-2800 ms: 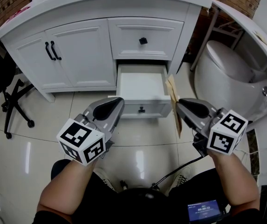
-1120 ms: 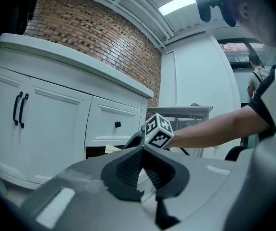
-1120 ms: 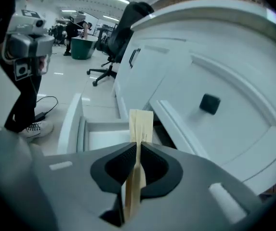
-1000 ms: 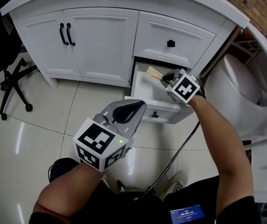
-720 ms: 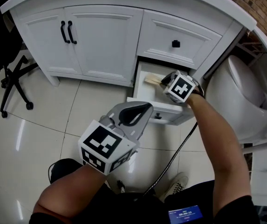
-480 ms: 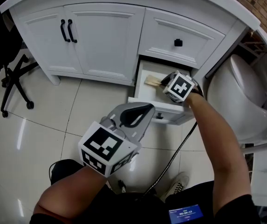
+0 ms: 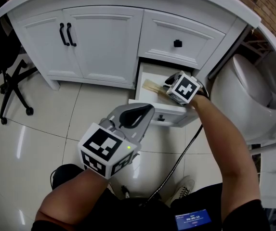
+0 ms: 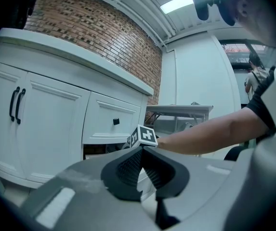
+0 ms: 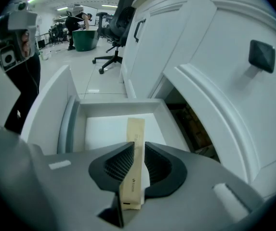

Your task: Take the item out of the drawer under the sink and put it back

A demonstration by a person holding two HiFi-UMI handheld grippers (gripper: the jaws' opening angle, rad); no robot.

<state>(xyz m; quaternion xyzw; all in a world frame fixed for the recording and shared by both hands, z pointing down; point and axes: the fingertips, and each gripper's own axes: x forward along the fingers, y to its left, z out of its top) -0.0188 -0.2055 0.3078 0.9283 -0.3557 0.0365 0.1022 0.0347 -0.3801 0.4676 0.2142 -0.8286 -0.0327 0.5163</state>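
- The right tool [image 9: 138,148] is squeezed shut on a long, thin, tan paper packet [image 9: 135,129].
- The packet sits flat between the two jaws. Its long side runs the same way as the jaws, and its far end sticks out in front of them.
- The right tool is over the open drawer [image 9: 70,124], which is pulled out from under the sink.
- In the head view, the packet [image 7: 151,85] pokes out to the left of the right tool [image 7: 165,86], across the white inside of the drawer [image 7: 158,111].
- The drawer bottom is right under the packet. I cannot tell if the tip touches it.
- The drawer above it [image 7: 181,32] is closed.
- The left tool [image 8: 141,150] has its jaws pressed together with nothing in them.
- The left tool [image 7: 138,113] hangs over the floor [image 7: 41,129], in front of the open drawer and well back from the packet.
- The right hand is much nearer, so I think it does the next job: lower the packet a little and let go, so it lies flat in the drawer.
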